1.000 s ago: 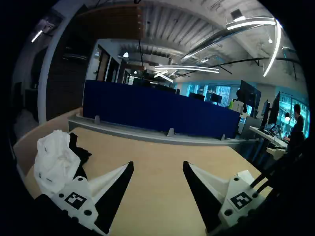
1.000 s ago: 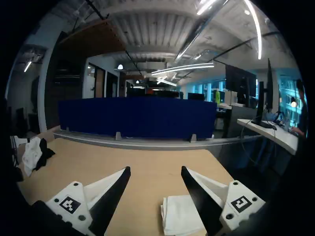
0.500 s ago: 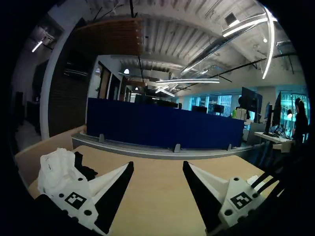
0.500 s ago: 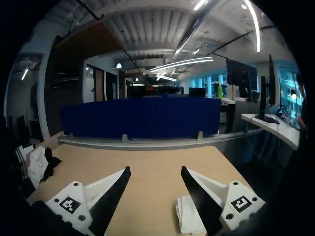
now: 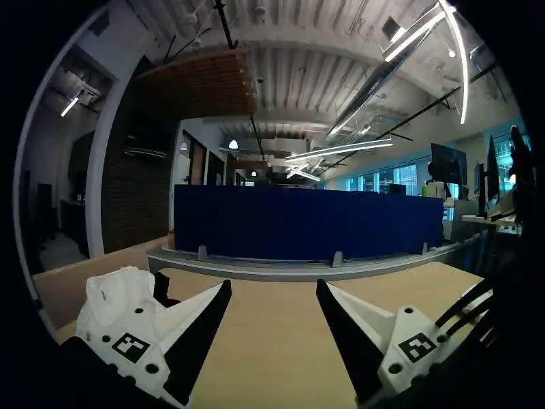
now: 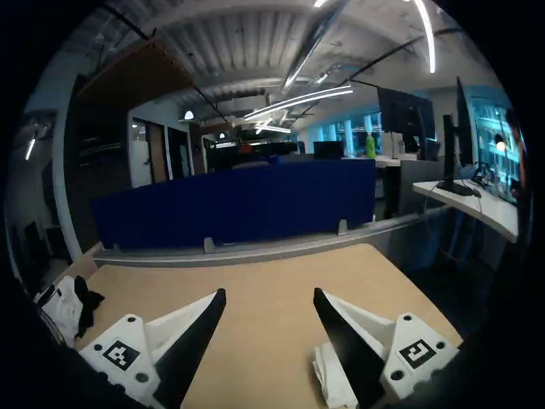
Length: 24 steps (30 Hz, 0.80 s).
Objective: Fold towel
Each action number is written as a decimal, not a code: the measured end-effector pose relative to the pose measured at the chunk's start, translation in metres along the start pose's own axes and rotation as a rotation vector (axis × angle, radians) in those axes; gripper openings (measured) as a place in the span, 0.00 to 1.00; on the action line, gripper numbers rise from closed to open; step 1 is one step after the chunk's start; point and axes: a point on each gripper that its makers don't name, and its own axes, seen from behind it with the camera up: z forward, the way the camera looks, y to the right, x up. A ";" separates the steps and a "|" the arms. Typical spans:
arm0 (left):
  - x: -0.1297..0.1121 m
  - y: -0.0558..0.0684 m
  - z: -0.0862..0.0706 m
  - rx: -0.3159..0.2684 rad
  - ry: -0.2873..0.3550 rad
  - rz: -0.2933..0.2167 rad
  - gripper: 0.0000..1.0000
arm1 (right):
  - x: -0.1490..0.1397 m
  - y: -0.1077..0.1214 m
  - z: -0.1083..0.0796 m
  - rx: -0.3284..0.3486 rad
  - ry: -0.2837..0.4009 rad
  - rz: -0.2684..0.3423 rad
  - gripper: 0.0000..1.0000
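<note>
In the left gripper view a crumpled white towel [image 5: 112, 293] lies on the wooden table [image 5: 272, 327], partly behind the left finger, with a black cloth [image 5: 161, 290] against it. My left gripper [image 5: 272, 307] hovers open above the table, nothing between its fingers. The right gripper view shows a folded white towel [image 6: 327, 371] at the table's near right, mostly hidden behind the right finger. The same white and black pile [image 6: 68, 310] lies at the far left there. My right gripper [image 6: 269, 313] is open and holds nothing.
A blue partition [image 5: 306, 221] on a grey rail [image 5: 293, 267] closes the table's far edge. Desks with monitors [image 6: 453, 170] stand off to the right, past the table's right edge [image 6: 415, 300]. A black stand or cable [image 5: 470, 307] pokes in at the left gripper view's right.
Both cameras have tilted upward and dropped lower toward the table. The crumpled towel has slid behind the left finger, and the folded towel has slid further behind the right finger. Both grippers stayed open.
</note>
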 end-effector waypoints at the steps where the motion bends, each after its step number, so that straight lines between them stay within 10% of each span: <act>1: -0.006 -0.003 0.001 0.006 0.003 0.003 0.92 | 0.000 0.001 0.002 -0.005 0.003 0.004 0.99; 24: -0.106 -0.019 0.004 0.036 0.000 0.020 0.92 | -0.053 -0.033 0.033 0.023 -0.019 -0.060 1.00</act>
